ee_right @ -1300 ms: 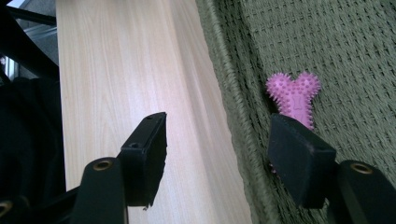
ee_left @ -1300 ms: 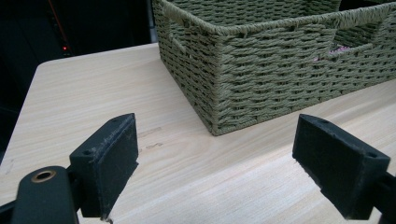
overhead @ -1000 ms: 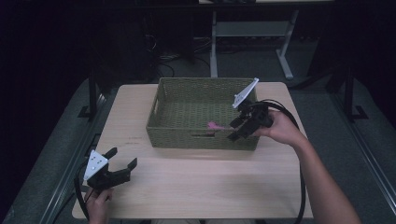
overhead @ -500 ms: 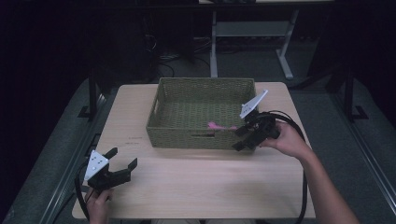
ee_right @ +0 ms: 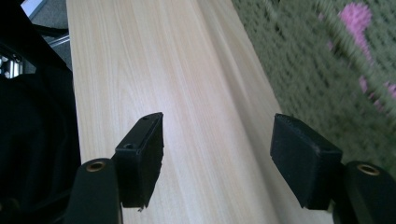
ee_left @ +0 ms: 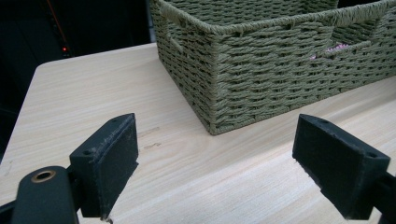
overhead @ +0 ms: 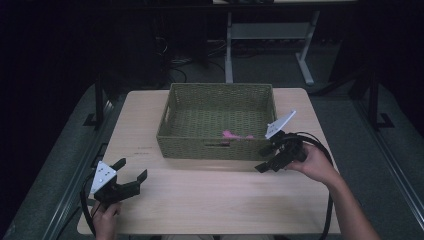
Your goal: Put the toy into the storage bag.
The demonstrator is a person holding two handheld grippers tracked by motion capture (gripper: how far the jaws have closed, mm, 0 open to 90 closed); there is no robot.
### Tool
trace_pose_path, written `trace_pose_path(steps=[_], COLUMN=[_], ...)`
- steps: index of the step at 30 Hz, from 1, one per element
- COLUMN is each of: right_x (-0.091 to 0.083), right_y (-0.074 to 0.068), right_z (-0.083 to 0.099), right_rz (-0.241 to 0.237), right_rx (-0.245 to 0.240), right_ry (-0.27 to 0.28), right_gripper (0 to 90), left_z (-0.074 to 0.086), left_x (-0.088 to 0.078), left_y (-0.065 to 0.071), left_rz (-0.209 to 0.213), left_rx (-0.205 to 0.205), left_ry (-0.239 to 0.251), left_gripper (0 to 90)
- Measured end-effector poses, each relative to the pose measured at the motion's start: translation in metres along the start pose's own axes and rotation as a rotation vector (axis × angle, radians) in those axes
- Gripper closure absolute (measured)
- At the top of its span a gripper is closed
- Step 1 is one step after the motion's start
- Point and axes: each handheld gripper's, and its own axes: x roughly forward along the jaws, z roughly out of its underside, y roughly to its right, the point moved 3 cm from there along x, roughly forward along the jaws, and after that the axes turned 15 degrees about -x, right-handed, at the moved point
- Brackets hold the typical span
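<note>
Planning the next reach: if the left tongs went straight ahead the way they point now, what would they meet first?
Most likely the near corner of the woven basket; the left tongs are open, with bare table between.

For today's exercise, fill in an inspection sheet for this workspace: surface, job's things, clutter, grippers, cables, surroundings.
Surface: pale wooden table, bare at the front.
Job's things: green woven basket at the table's far middle; a pink item lies inside.
Clutter: nothing seen.
Grippers: left gripper at the near left corner, jaws open; right gripper by the basket's near right corner, jaws open, empty.
Cables: a black cable loops behind the right gripper.
Surroundings: dark room, metal frame behind.
</note>
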Motion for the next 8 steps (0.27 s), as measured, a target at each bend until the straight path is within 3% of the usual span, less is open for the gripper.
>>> trace_pose_path(steps=[8], right_x=[0.005], right_y=[-0.013], right_z=[0.022], right_rz=[0.016], right_rx=[0.037], right_ry=[0.014], right_gripper=[33.1], left_z=[0.000], left_x=[0.000], left_y=[0.001], left_rz=[0.001], left_rx=[0.000], left_ry=[0.001], left_gripper=[13.9])
